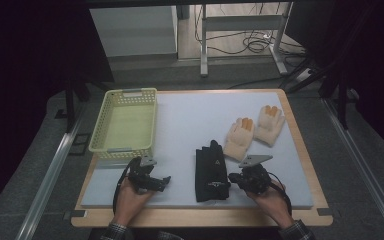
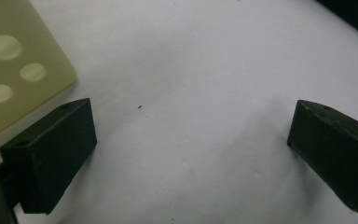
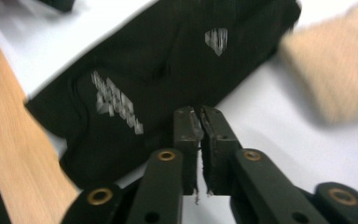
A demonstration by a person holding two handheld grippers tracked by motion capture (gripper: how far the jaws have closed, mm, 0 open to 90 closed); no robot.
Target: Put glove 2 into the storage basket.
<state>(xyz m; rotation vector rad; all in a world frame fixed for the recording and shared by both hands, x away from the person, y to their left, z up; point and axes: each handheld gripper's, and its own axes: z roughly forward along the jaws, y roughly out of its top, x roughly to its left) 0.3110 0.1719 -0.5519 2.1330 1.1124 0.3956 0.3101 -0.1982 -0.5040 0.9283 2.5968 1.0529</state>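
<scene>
Presently, notes at the table:
Work in hand: judged to be sorting gloves into the yellow basket (image 1: 125, 125), black pair likely first, being nearest the right tool.
Black gloves (image 1: 211, 171): flat on the white mat (image 1: 190, 125), near the front edge, cuffs toward the person, fingers pointing away; stacked or side by side, cannot tell.
Right gripper (image 1: 236, 178): low at the gloves' right edge, jaws pressed together with nothing between them; tips just at the dark fabric in the right gripper view (image 3: 200, 126), probably poised to nudge or pick at the cuff.
Left gripper (image 1: 163, 181): resting low on bare mat, jaws spread wide, nothing held; basket corner close at its side in the left gripper view (image 2: 23, 65). Parked, it seems, ready to assist.
Cream gloves (image 1: 254, 130): two, palms with orange fingertips, lying farther back right, apart from both tools.
Basket: far left of mat, looks empty.
Risk: closed jaws would need opening before any grasp.
</scene>
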